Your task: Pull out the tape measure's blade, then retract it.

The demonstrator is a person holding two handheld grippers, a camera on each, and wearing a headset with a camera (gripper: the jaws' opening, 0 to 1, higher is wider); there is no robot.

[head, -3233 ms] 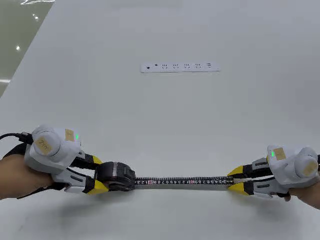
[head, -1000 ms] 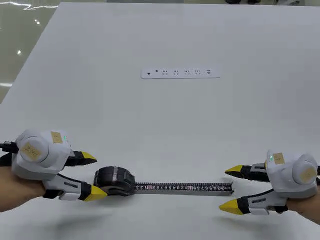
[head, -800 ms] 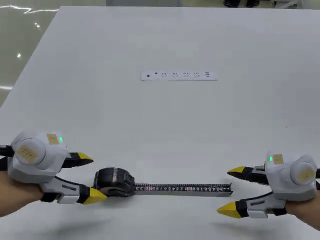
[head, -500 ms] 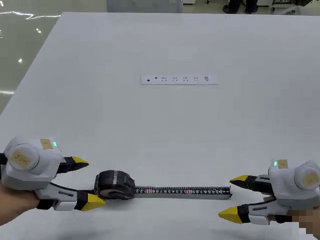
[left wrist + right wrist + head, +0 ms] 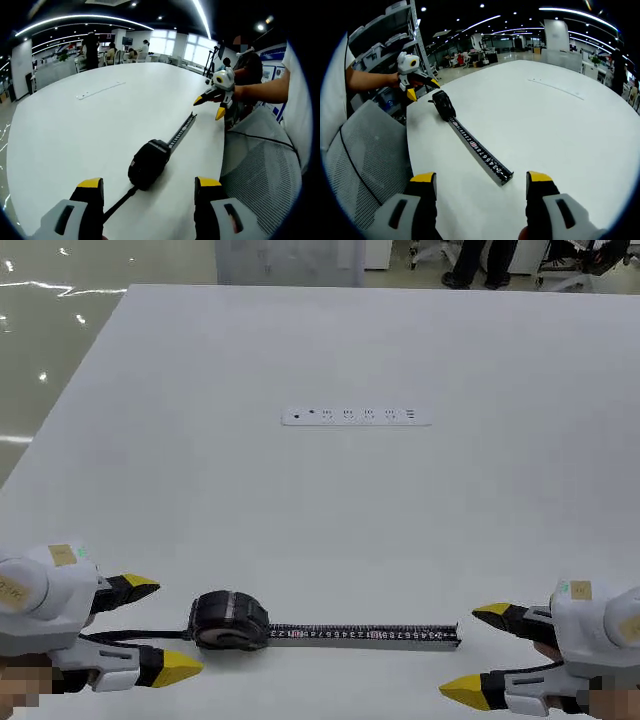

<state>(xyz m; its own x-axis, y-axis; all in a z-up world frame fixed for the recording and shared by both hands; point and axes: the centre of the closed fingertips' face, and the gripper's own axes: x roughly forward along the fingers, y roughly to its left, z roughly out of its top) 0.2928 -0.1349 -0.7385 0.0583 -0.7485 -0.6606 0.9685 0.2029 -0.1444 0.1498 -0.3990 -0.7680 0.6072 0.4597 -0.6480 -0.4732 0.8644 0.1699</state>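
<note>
The tape measure [image 5: 229, 620] lies near the front edge of the table [image 5: 330, 510], its blade [image 5: 365, 634] stretched flat toward the right gripper [image 5: 468, 650]. The left gripper [image 5: 166, 626] sits just beside the case. Both gape wide, holding nothing. Bare table lies beyond, with the power strip [image 5: 356, 417] far off.

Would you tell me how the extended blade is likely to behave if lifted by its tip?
The blade is a thin, narrow strip lying straight on the table, so it would probably bow or sag when lifted. The chunky case at its other end looks heavier and would likely stay put, though a pull might drag it.
</note>
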